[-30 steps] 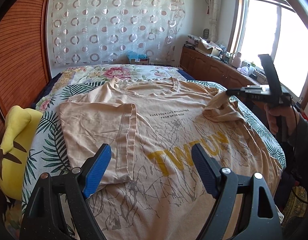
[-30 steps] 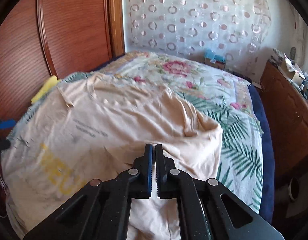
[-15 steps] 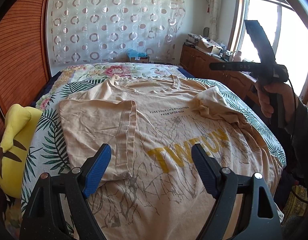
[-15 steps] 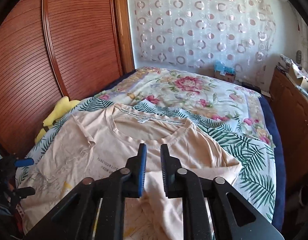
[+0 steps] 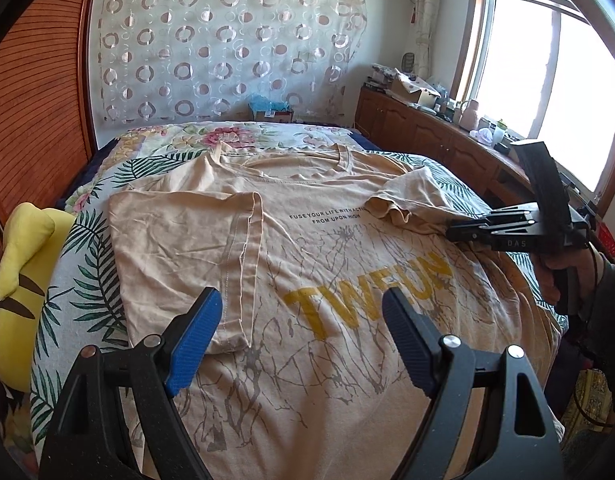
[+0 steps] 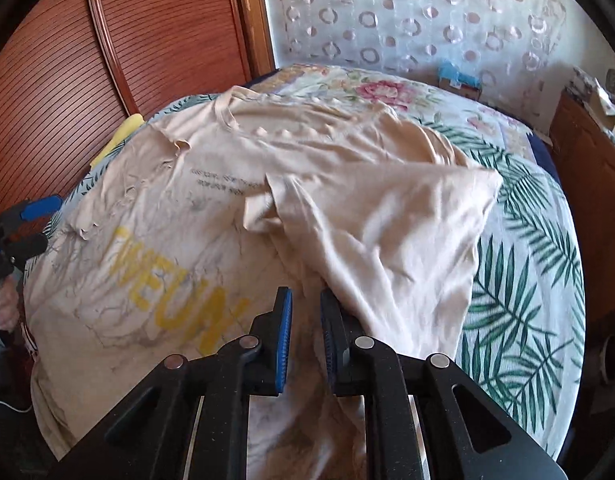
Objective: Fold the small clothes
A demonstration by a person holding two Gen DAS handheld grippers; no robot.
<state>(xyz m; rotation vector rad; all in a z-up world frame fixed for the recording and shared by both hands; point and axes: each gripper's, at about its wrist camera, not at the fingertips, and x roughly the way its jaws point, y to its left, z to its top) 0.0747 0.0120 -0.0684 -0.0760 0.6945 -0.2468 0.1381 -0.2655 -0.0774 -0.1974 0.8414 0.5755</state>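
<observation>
Shirt (image 5: 327, 280), peach with yellow lettering, lies spread on your bed (image 5: 87, 248), both sleeves folded inward. Your left claw (image 5: 301, 336) hovers wide open above its lower half, empty. Your right claw (image 6: 306, 312), jaws just opened to a narrow gap, sits beside the right sleeve (image 6: 387, 220), gripping nothing.

We read three texts. On the chest of the peach T-shirt (image 5: 307, 240), two lines of small dark capitals: "FUSE YOUR LIFE WITH ACTI…", its end hidden under the folded-in sleeve (image 5: 411, 200), and below it "FROM UPON HIGH". Lower on the same shirt, big yellow block letters: "TWFUN". In the right wrist view that print is blurred and cut off. On the black side of the right gripper (image 5: 453, 232), small pale letters that look like "DAS".
</observation>
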